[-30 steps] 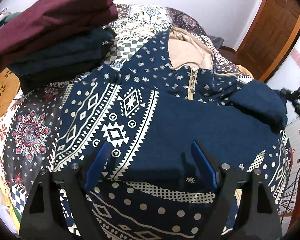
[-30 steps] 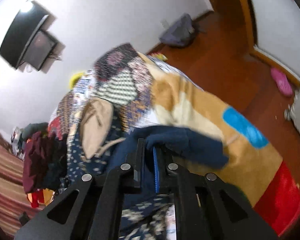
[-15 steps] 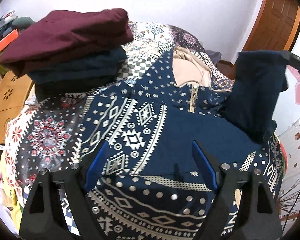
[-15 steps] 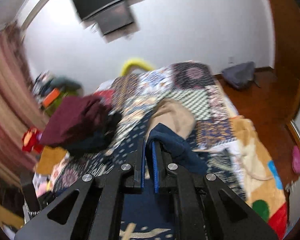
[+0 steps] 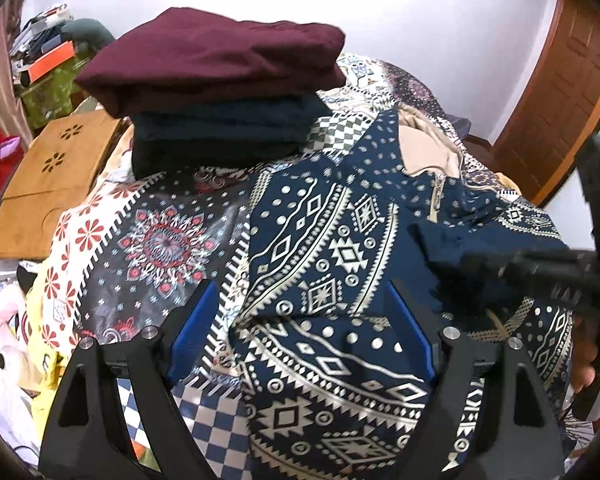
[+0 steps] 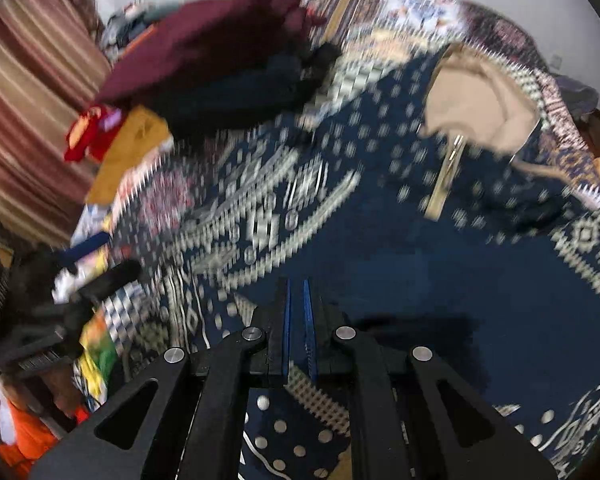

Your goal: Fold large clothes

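Patterned bedspread (image 5: 156, 240) bears a navy hoodie (image 5: 340, 248) beside folded clothes (image 5: 220, 92).

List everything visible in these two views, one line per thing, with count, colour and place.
patterned hoodie: one, navy with cream geometric print and beige hood lining, spread across the bed.
sleeve: one, plain navy, folded over the hoodie's chest.
folded clothes stack: one pile, maroon on top of dark navy, far left of the bed.
bedspread: one, multicoloured patchwork, under everything.
tan board: one, brown with cut-out flowers, left of the bed.
door: one, brown wood, far right.
left claw: black, blue pads, open.
right claw: black, nearly shut; blurred.
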Demonstrator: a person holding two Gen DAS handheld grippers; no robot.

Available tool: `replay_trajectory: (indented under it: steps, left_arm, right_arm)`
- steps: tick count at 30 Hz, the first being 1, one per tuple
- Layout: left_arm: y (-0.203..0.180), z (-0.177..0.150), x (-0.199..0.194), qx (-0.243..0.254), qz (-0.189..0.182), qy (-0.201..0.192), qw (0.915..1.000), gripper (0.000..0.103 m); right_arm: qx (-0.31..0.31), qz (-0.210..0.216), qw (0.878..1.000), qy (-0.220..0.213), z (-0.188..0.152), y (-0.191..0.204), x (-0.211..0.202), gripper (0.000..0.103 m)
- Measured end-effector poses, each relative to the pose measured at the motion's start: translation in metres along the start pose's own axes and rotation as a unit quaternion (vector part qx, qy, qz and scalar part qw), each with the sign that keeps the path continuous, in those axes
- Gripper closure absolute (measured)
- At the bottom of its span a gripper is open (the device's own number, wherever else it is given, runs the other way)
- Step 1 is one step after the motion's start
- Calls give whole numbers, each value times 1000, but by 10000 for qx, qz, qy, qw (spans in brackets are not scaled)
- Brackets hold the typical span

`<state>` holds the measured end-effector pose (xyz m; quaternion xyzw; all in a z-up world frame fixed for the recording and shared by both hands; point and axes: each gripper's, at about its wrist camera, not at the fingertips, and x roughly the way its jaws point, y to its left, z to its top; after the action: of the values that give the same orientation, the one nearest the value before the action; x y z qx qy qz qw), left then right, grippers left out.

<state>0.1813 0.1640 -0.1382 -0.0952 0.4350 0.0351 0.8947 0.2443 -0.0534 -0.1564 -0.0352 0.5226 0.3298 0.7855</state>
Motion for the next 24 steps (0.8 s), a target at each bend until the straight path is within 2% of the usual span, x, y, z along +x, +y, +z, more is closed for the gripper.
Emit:
replay_trajectory:
  steps: [4,6,8,10,15,19,21,23,24]
  left_arm:
    - [-3,-2,1,56,24,43,10000,20]
    - [-10,-2,3,119,8,67,9999,20]
    - [-18,-1,5,195,-14,82,9998,20]
    - [-29,1,6,319,-51,110,9994,20]
    - [-59,6,12,712,-79,163,9973,20]
    - [-83,12,21,1007,-157,240,9945,20]
    - [-100,14,30,1232,-160,305,9918,19]
    - [-116,15,40,1507,-84,360,9879,17]
    - [-125,14,47,1686,-3,418,9848,15]
  right_arm:
    - [-197,-24,9990,403,-17,6,6,96]
    - [-278,-29,9979,578,-23,9,7,91]
    - [-283,-29,9978,594,-28,5,0,74]
    - [-239,-125,9989,387,-32,-3,-15,66]
    - [54,-264,9993,-275,-34,-33,-63,65]
    - [460,-605,9934,-858,-33,-67,-99,64]
    - [628,-899,9879,-1099,-35,-86,-117,59]
    - [803,-1123,9823,-1269,-39,-105,-131,48]
    - [879,-1193,9801,-1322,-40,-111,-134,47]
